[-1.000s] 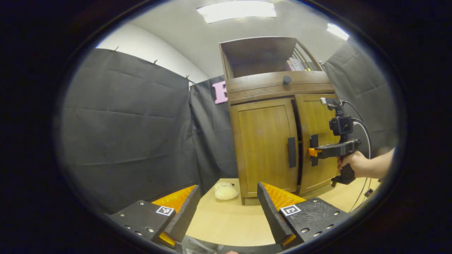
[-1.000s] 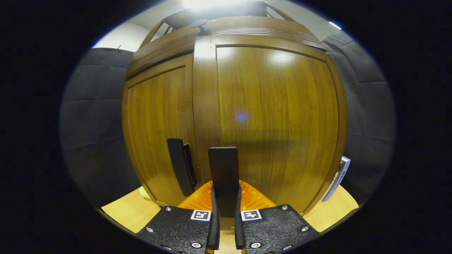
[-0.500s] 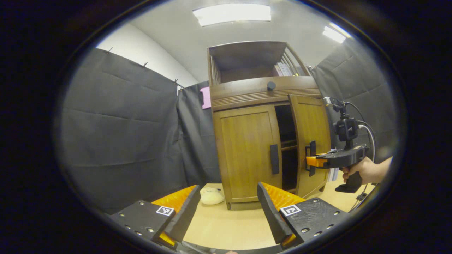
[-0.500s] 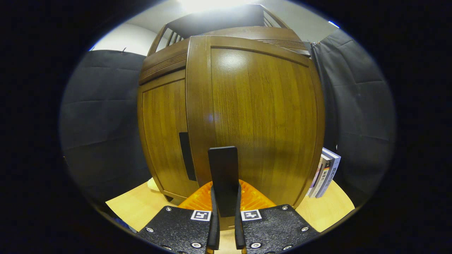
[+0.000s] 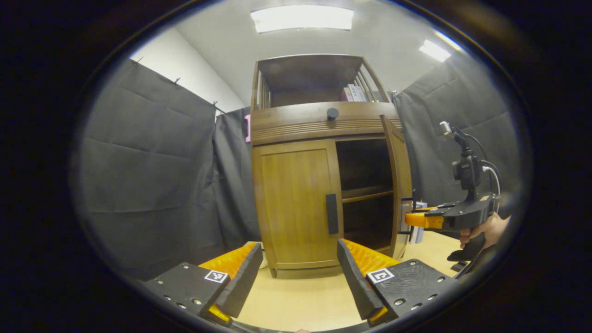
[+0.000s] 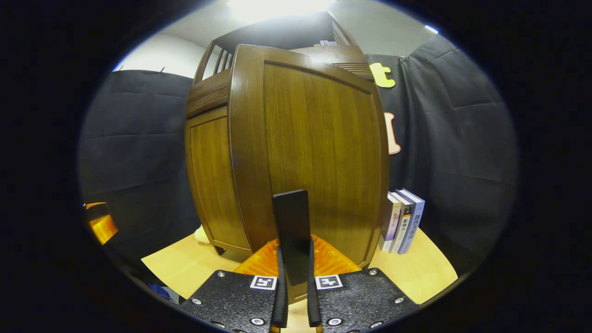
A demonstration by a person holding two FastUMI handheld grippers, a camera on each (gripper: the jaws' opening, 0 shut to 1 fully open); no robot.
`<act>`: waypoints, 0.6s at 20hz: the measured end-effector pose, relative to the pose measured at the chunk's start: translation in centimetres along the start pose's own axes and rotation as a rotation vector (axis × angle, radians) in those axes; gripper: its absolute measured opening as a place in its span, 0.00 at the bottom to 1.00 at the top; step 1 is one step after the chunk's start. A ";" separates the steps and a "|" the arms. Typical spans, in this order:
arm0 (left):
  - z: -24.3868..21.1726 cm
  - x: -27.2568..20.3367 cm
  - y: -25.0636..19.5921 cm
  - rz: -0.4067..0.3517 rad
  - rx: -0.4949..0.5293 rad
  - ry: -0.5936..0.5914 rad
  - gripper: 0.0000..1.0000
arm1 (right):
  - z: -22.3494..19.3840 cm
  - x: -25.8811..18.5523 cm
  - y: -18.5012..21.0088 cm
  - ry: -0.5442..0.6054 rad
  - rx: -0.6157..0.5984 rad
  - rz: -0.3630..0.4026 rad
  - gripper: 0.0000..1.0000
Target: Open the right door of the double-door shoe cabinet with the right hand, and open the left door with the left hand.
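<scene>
The wooden shoe cabinet (image 5: pixel 296 125) stands ahead in the left gripper view. Its left door (image 5: pixel 296 203) is closed, with a black vertical handle (image 5: pixel 331 213). The right door (image 5: pixel 401 175) is swung out, almost edge-on, baring dark shelves (image 5: pixel 365 194). My right gripper (image 5: pixel 409 218), held by a hand (image 5: pixel 485 231), is clamped on that door's handle. In the right gripper view the right door (image 6: pixel 319 138) is close in front, and my right gripper (image 6: pixel 295 252) is shut on its black handle (image 6: pixel 291 217). My left gripper (image 5: pixel 299 252) hangs open, short of the left door and touching nothing.
Three books (image 6: pixel 402 222) stand on the light wooden floor (image 6: pixel 416 273) to the right of the cabinet. More books (image 5: pixel 354 92) sit in the open top shelf. A pale soft object (image 6: pixel 202 235) lies by the cabinet's left foot. Black cloth walls surround the cabinet.
The right gripper has pulled the right door from nearly closed to wide open, baring the shelves. The left gripper has stayed open and drifted left, facing the left door more squarely.
</scene>
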State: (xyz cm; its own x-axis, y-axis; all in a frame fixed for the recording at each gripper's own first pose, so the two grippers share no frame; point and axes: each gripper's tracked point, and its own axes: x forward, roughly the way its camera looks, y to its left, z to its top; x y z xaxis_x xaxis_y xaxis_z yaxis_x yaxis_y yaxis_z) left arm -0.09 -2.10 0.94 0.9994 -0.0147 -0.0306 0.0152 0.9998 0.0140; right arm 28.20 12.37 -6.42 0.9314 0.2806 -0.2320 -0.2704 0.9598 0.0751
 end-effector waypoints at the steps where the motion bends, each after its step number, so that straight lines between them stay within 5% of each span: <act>1: 0.1 -0.1 -0.1 -0.013 -0.001 0.001 0.96 | 0.0 0.0 -0.1 -0.003 0.004 -0.004 0.17; 12: 0.6 0.2 -0.6 -0.079 -0.043 0.004 0.96 | 0.7 -0.4 -0.6 0.001 0.045 -0.100 0.16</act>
State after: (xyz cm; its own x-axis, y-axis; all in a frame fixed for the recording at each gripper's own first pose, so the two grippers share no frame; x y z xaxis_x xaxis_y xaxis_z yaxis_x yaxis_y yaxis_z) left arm 0.08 -2.72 1.51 0.9950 -0.0939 -0.0342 0.0928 0.9952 -0.0311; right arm 28.17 11.67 -5.67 0.9529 0.1838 -0.2413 -0.1653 0.9817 0.0948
